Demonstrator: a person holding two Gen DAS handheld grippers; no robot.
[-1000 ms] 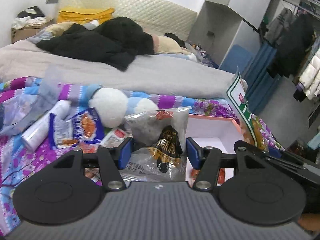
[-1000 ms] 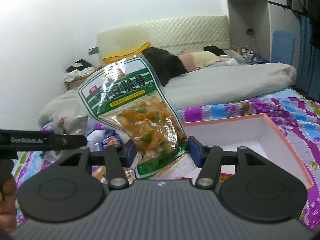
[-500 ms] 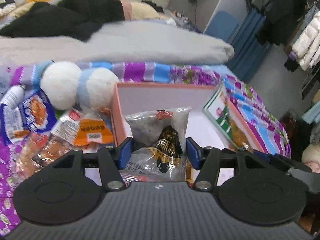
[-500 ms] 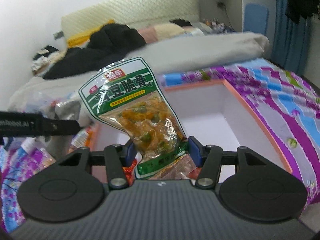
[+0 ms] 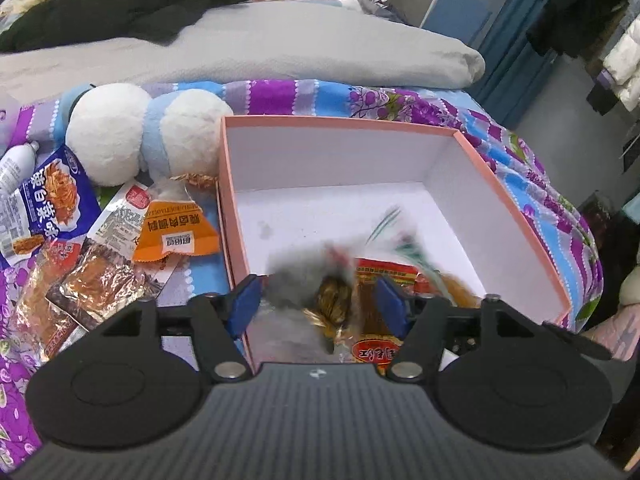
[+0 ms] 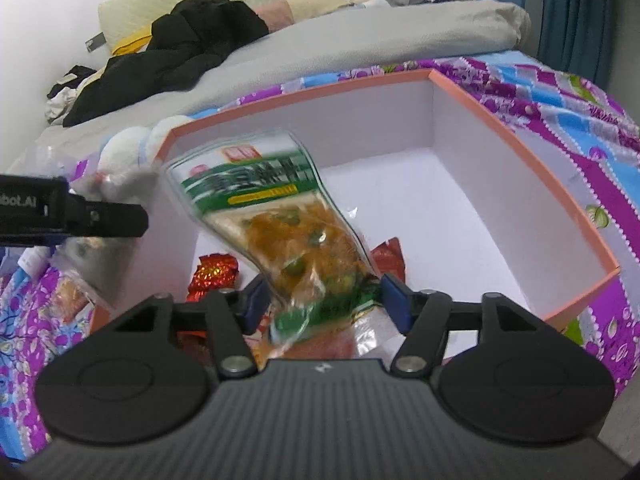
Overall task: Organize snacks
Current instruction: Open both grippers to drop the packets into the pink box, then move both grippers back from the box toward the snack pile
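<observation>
Both jaws opening: green packet (image 6: 280,236) (blurred) tilts top-left over box (image 6: 520,152), clear packet (image 5: 316,296) between others.

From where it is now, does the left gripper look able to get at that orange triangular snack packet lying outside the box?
Probably yes. The orange packet lies uncovered on the bedspread, just outside the box wall. The left gripper, jaws opening with a blurred clear bag between them, would need to swing over that wall.
</observation>
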